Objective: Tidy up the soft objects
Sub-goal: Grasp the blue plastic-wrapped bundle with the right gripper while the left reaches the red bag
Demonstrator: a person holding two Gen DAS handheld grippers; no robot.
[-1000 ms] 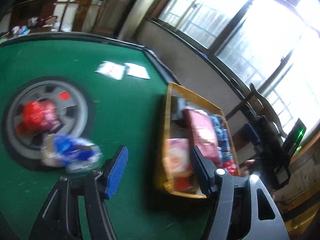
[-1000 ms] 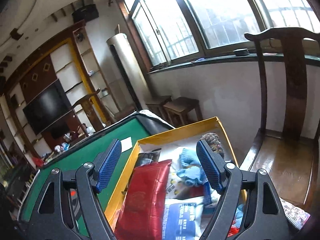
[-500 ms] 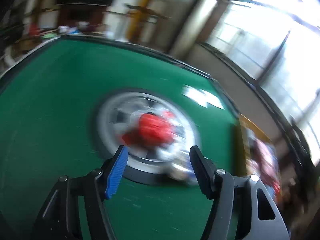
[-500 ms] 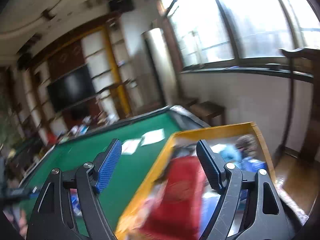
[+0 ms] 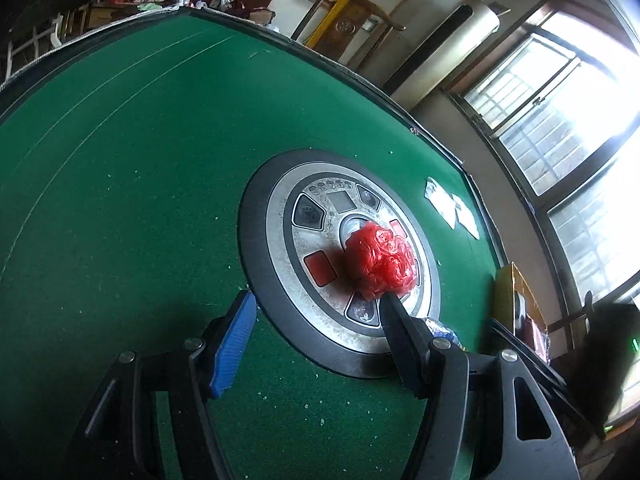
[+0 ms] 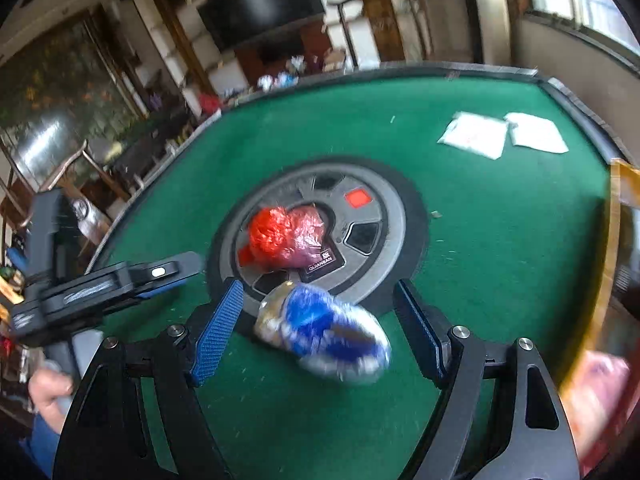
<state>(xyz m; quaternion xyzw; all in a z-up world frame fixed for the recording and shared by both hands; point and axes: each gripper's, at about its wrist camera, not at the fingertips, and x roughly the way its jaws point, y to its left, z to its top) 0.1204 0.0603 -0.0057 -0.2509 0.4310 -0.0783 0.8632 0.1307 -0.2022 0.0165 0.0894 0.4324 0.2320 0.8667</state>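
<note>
Both tongs stand apart and empty. Left gripper (image 5: 316, 320) has the red bag (image 5: 380, 262) just ahead of its far finger; right gripper (image 6: 318, 330) frames the blue packet (image 6: 324, 332). Both look light, crinkly, squashable; pinch across the bulk.

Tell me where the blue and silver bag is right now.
In the right wrist view the blue and silver bag lies on the green table, at the near edge of the round centre panel, just below the red bag.
</note>
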